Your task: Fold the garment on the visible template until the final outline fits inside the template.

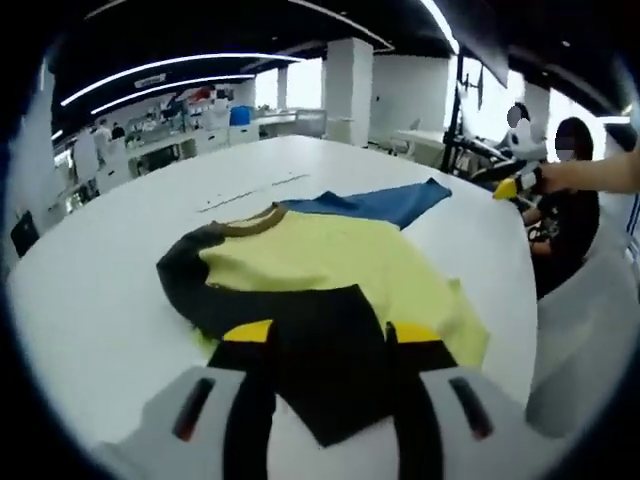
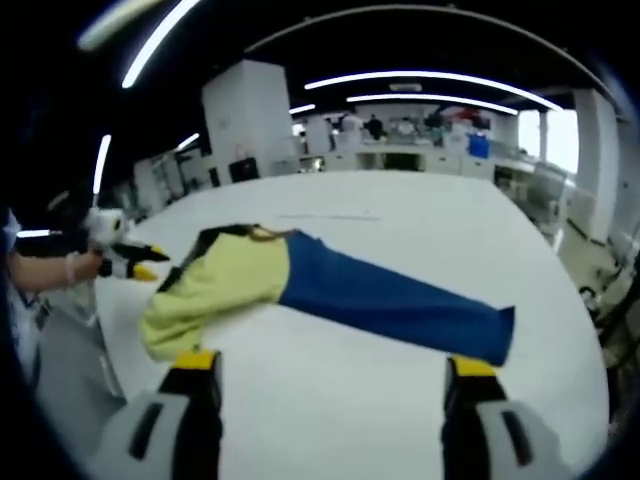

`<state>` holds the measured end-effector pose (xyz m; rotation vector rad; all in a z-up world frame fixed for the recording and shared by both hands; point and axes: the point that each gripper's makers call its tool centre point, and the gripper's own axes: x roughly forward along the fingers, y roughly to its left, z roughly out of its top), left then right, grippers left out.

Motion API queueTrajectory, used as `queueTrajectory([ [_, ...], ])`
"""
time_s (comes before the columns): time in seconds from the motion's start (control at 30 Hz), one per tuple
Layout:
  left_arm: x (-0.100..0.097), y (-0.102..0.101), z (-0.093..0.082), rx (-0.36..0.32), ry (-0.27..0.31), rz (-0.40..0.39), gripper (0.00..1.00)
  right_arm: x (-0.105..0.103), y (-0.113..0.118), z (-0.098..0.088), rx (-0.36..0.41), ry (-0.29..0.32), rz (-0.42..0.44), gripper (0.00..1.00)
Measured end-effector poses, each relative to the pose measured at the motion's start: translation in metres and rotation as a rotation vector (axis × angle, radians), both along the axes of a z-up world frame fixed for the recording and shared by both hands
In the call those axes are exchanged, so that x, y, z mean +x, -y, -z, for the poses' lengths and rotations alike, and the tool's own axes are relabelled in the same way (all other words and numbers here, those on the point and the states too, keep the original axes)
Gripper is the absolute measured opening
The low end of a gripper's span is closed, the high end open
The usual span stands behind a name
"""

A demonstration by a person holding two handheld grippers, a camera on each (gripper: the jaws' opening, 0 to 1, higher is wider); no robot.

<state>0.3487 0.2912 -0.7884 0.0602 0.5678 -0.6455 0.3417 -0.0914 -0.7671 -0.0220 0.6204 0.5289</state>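
The garment lies crumpled on the white table: a pale yellow body, a black sleeve and collar at the left, a blue sleeve reaching away. My left gripper is open, and a black flap of the garment lies between its jaws. In the right gripper view the garment sits left of centre with the blue sleeve stretched to the right. My right gripper hangs open over bare table, short of the cloth. A hand holds the left gripper at the garment's left end.
A thin dark line is marked on the table beyond the garment, also the line in the right gripper view. The right gripper is held out at the table's right edge, where a person sits. Desks and pillars stand behind.
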Motion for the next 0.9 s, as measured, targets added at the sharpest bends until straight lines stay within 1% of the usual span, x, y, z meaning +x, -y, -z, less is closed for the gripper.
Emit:
queueTrajectory([
  [0.07, -0.002, -0.003, 0.001, -0.027, -0.025, -0.03, 0.4, -0.001, 0.0, 0.001, 0.0, -0.001, 0.0, 0.92],
  [0.17, -0.002, -0.011, 0.003, -0.029, -0.027, -0.046, 0.39, -0.001, 0.002, 0.002, -0.003, -0.005, 0.0, 0.92],
  [0.37, 0.003, -0.021, 0.014, -0.033, -0.055, -0.072, 0.33, -0.003, 0.002, 0.005, 0.0, -0.016, 0.003, 0.91],
  [0.57, 0.008, -0.025, 0.026, -0.028, -0.077, -0.083, 0.3, -0.006, 0.004, 0.007, -0.001, -0.024, 0.003, 0.91],
  [0.77, 0.011, -0.023, 0.03, -0.031, -0.085, -0.072, 0.29, -0.007, 0.008, 0.009, -0.002, -0.028, 0.01, 0.91],
  [0.9, 0.012, -0.021, 0.032, -0.041, -0.092, -0.068, 0.24, -0.01, 0.007, 0.01, 0.0, -0.033, 0.014, 0.9],
])
